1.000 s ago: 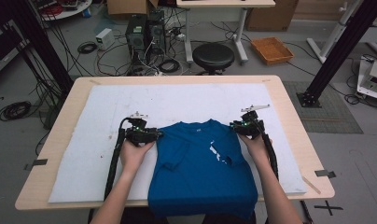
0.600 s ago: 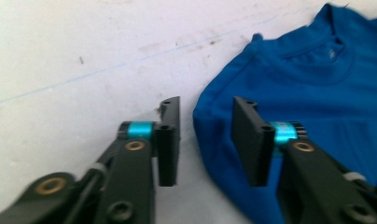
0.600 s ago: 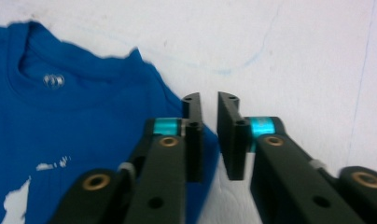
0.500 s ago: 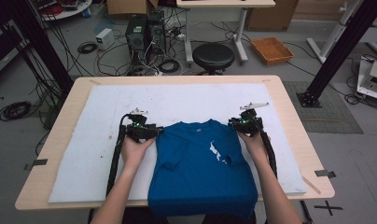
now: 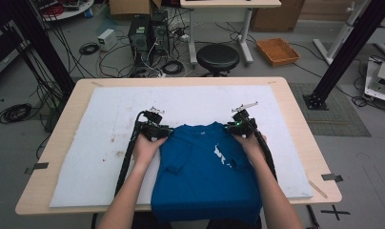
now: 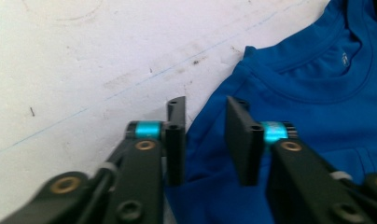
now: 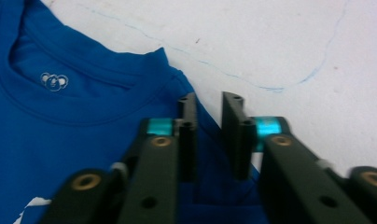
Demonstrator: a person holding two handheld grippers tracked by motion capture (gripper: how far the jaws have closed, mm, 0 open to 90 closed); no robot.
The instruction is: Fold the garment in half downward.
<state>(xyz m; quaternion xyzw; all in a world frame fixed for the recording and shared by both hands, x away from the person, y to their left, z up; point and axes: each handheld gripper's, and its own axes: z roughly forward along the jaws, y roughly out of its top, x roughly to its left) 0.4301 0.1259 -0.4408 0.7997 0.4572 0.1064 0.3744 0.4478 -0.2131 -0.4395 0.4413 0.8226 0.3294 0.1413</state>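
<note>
Shirt: the blue T-shirt (image 5: pixel 202 174) lay flat on the white sheet (image 5: pixel 86 143) covering the surface (image 5: pixel 295 114), collar away from me, hem hanging over the near edge.
Print: a small white mark (image 5: pixel 221 155) sat on the chest; a tiny white logo (image 7: pixel 53 81) showed inside the collar.
Around: a black stool (image 5: pixel 217 57), an orange tray (image 5: pixel 277 50), a computer case (image 5: pixel 139 36) and loose cables lay on the floor beyond the surface, all well apart from my work.
In the way: nothing stood between my grippers and the shirt; the sheet near them carried only faint stains.
Left gripper (image 6: pixel 205 135): at the shirt's left shoulder, jaws had just been closing to a narrow gap with the shoulder edge between them, one jaw over bare sheet, the pads not pressing the cloth.
Right gripper (image 7: pixel 210 135): at the right shoulder, jaws had just been closing, narrower, shoulder edge between them, not yet pinched.
Hands: both forearms reached forward along the shirt's sides, my left hand (image 5: pixel 147 145) and right hand (image 5: pixel 248 143) low, grippers angled down at the cloth.
</note>
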